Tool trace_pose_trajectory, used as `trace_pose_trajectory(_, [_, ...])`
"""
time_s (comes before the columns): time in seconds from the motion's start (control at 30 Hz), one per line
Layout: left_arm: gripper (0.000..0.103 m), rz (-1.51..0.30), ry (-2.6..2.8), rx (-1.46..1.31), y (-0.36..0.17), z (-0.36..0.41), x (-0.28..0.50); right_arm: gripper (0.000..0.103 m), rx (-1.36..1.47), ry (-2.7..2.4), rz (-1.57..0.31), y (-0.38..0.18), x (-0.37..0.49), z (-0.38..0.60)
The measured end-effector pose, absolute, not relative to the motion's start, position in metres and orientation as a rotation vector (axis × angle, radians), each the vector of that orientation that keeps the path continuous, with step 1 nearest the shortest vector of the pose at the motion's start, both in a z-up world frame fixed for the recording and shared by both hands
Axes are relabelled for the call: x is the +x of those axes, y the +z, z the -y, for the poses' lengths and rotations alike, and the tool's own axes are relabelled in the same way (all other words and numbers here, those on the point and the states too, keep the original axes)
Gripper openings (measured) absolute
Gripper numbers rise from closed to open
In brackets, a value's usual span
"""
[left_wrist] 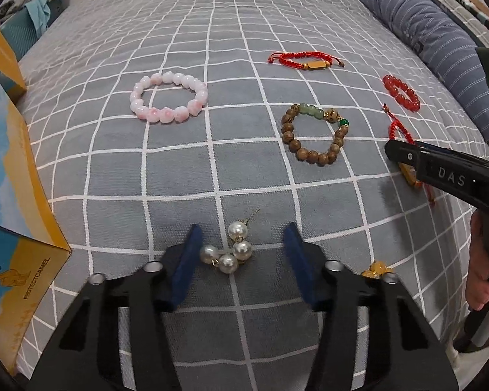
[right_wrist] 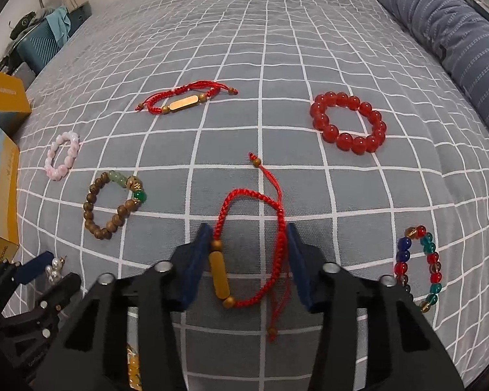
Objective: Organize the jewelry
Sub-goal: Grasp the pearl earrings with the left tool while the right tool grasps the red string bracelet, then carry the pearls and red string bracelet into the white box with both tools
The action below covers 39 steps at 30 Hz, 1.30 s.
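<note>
Grey checked bedding (left_wrist: 179, 169) is soft, so pinching could snag cloth or roll beads away. My left gripper (left_wrist: 241, 247) has its fingers wide, the pearl earrings (left_wrist: 231, 247) lying between them, touching the left pad. My right gripper (right_wrist: 249, 260), equally wide, brackets the red cord bracelet (right_wrist: 251, 247); its loose tail could slip out.

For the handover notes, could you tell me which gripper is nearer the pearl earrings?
Left. The left gripper straddles the pearl earrings, open; the right gripper straddles a red cord bracelet farther right.
</note>
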<state>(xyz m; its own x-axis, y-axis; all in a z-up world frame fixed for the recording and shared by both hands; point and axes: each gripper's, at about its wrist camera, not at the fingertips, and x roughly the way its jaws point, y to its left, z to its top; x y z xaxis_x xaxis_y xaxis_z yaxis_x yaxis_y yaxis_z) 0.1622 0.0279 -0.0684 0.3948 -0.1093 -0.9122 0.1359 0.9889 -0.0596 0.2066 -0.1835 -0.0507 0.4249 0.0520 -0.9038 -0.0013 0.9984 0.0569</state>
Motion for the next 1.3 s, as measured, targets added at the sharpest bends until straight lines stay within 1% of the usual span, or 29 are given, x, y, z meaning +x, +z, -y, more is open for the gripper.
trace_pose_trajectory(0.03, [0.035, -1.155, -0.157, 0.023, -0.068, -0.028, 0.162, 0.035, 0.049, 0.032, -1.132, -0.05, 0.207, 0.183])
trace_pose_trajectory(0.07, [0.025, -1.156, -0.16, 0.017, -0.067, -0.03, 0.162, 0.029, 0.048, 0.032, -1.132, -0.05, 0.207, 0.182])
trace_pose_trajectory(0.1, [0.021, -1.158, -0.162, 0.007, -0.067, -0.032, 0.162, 0.025, 0.047, 0.033, -1.133, -0.05, 0.208, 0.181])
trace_pose_trajectory(0.13, [0.014, -1.158, -0.163, -0.003, -0.067, -0.033, 0.162, 0.021, 0.046, 0.032, -1.132, -0.05, 0.208, 0.181])
trace_pose_trajectory(0.17, [0.011, -1.158, -0.166, -0.014, -0.066, -0.035, 0.163, 0.017, 0.048, 0.034, -1.131, -0.049, 0.208, 0.181])
trace_pose_trajectory(0.2, [0.011, -1.157, -0.168, -0.018, -0.066, -0.035, 0.163, 0.014, 0.05, 0.037, -1.131, -0.049, 0.208, 0.18])
trace_pose_trajectory(0.33, [0.01, -1.147, -0.166, -0.016, -0.064, -0.035, 0.161, 0.011, 0.052, 0.036, -1.124, -0.048, 0.206, 0.181])
trace_pose_trajectory(1.03, [0.01, -1.042, -0.118, -0.021, -0.04, -0.046, 0.155, 0.011, 0.069, 0.044, -1.063, -0.027, 0.195, 0.176])
trace_pose_trajectory(1.3, [0.011, -0.974, -0.082, -0.031, -0.011, -0.056, 0.147, 0.011, 0.038, 0.057, -1.019, -0.002, 0.181, 0.154])
